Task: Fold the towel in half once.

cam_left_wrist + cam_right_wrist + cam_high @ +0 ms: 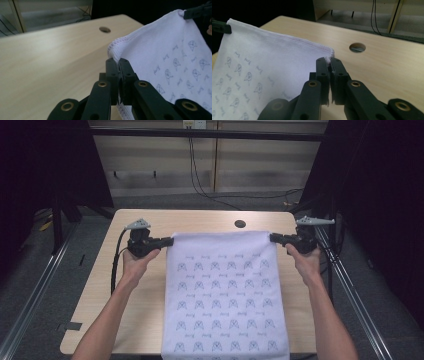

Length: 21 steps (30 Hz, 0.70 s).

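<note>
Above the counter [150, 220], each tool, left [170, 240] and right [273, 238], pinches a far corner of the cloth [225, 290], probably ready for folding toward the person.

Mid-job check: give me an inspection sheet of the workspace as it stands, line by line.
Surface: light wooden table with a round hole near its far edge.
Job's things: white printed cloth, far edge stretched between both tongs, near end running over the table's front edge.
Clutter: nothing seen.
Grippers: left tongs shut on the cloth's far left corner; right tongs shut on its far right corner.
Cables: black cable trailing from the left tongs; black wall cables hanging behind the table.
Surroundings: pale wall panels, grey floor, dark curtains either side.
</note>
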Each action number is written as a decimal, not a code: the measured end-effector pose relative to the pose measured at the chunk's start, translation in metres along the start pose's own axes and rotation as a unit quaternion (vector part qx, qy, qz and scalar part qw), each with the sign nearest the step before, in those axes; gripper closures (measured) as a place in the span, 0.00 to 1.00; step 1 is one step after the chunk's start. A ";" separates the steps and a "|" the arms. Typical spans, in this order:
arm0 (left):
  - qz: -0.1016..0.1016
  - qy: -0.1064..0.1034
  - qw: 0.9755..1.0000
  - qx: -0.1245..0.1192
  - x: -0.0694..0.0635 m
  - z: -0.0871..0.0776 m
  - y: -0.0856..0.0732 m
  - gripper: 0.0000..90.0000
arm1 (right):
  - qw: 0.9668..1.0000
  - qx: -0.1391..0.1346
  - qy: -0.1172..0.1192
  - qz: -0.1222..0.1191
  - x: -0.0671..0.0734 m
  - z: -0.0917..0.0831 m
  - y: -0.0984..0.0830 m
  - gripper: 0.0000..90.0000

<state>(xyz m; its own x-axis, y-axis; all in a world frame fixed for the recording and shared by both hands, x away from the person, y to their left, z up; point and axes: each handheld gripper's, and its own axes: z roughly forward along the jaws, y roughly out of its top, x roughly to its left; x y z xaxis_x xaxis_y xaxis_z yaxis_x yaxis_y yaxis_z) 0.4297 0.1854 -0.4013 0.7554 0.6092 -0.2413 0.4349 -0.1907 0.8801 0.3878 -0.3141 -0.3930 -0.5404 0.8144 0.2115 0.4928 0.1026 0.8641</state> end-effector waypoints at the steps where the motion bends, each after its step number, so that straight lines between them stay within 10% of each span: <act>1: 0.001 0.003 1.000 -0.008 0.001 -0.001 0.007 0.98 | 1.000 -0.005 0.000 0.005 -0.001 -0.001 0.007 0.95; 9: 0.014 0.009 0.998 -0.054 0.006 -0.010 0.059 0.98 | 0.999 -0.035 -0.014 0.005 -0.004 -0.004 0.066 0.96; 13: 0.020 0.006 0.998 -0.060 0.001 -0.016 0.056 0.98 | 0.999 -0.046 -0.002 0.001 0.002 -0.014 0.080 0.96; 21: 0.025 -0.019 0.999 -0.018 -0.009 -0.032 0.017 0.97 | 0.998 -0.038 0.050 0.014 0.009 -0.027 0.026 0.96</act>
<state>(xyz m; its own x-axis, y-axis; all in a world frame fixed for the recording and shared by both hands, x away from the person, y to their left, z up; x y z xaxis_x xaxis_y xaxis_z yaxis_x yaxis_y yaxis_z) 0.4144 0.2008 -0.3714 0.7945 0.5696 -0.2106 0.3778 -0.1921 0.9057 0.3773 -0.3198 -0.3559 -0.5943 0.7552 0.2765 0.4572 0.0344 0.8887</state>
